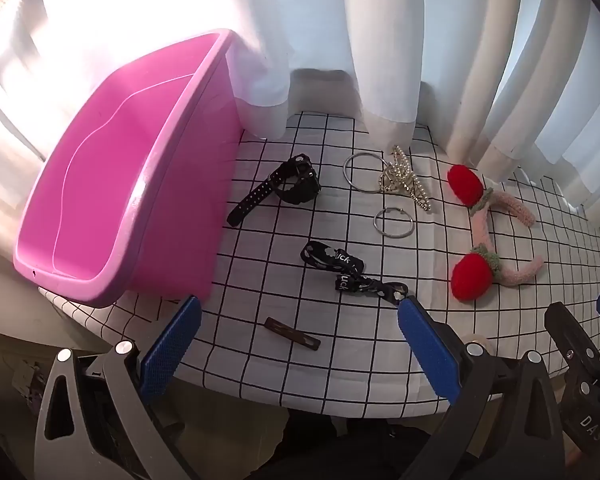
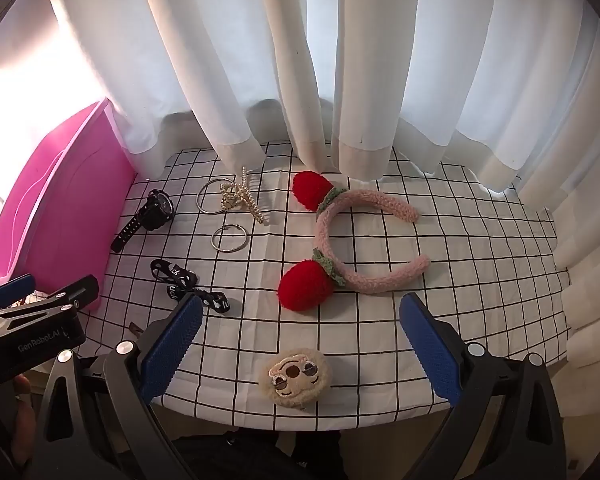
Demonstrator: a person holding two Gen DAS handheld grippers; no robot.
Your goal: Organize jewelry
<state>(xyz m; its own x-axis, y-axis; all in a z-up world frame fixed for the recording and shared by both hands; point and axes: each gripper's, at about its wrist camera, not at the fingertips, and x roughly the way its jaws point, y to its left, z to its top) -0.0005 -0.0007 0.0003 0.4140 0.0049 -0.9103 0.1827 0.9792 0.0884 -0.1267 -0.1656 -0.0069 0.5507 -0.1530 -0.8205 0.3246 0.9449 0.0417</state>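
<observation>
A pink bin point(image 1: 100, 184) stands at the table's left, also at the left edge of the right wrist view point(image 2: 52, 208). On the checked cloth lie a black watch point(image 1: 288, 186), two silver hoops point(image 1: 360, 170) point(image 1: 393, 222), a pearl hair claw point(image 1: 404, 180), a black printed ribbon point(image 1: 344, 270), a brown hair clip point(image 1: 292, 333), and a pink headband with red pompoms point(image 2: 364, 240). A fuzzy round face patch point(image 2: 300, 376) lies near the front edge. My left gripper point(image 1: 298, 334) hangs open over the hair clip. My right gripper point(image 2: 300, 336) is open above the patch.
White curtains point(image 2: 300, 80) hang along the back and right of the table. The checked tablecloth point(image 2: 480, 280) ends at a front edge just under both grippers. A hand shows at the lower left of the right wrist view.
</observation>
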